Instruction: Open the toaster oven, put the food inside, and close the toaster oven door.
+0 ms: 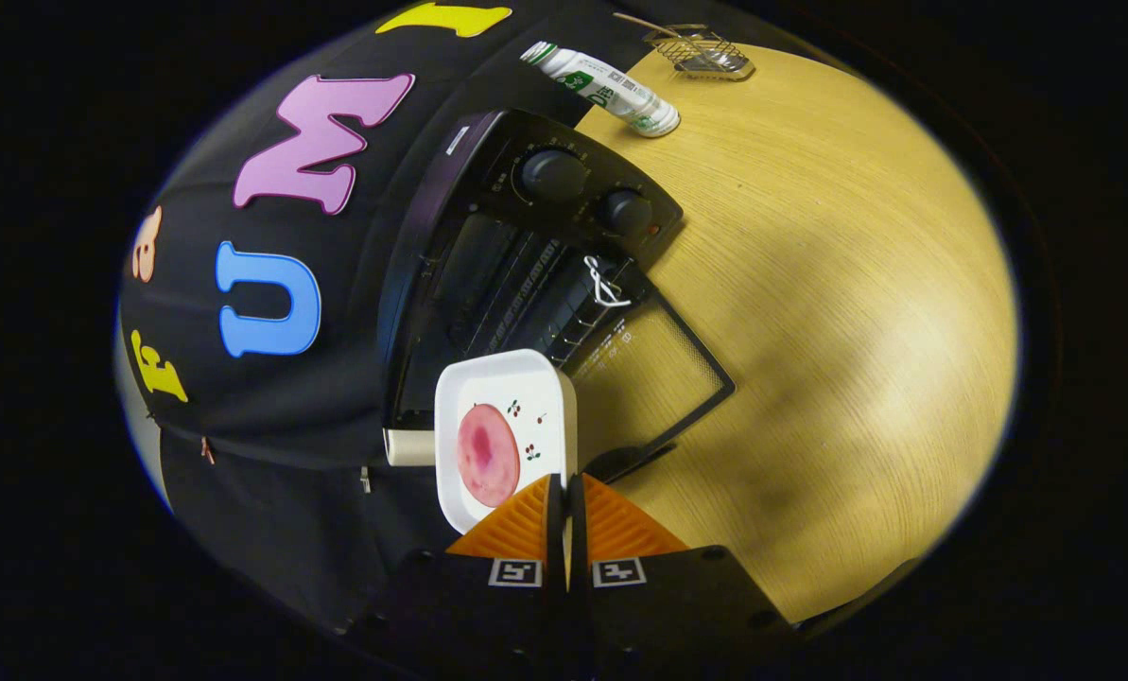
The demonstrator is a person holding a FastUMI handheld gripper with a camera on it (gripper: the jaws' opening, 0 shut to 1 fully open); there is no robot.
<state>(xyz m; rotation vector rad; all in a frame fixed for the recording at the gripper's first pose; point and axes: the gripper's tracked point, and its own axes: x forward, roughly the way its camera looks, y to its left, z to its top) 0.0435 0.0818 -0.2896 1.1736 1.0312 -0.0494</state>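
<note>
Plate (507,430) with a pink slice (486,454) sits pinched at its rim by the gripper (564,492), jaws nearly closed on it. Just ahead lies the oven's (526,236) open door (653,374), laid flat on the table (838,312). Beyond lie a tube (606,90), print too small to read, and a wire rack (705,49).

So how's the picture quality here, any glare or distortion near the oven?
Gripper view: fisheye bends the toaster oven and table; a bright patch washes the wood, with soft shadows beside it; the open door stays readable; the tool, shut on the plate, looks sharp.
</note>
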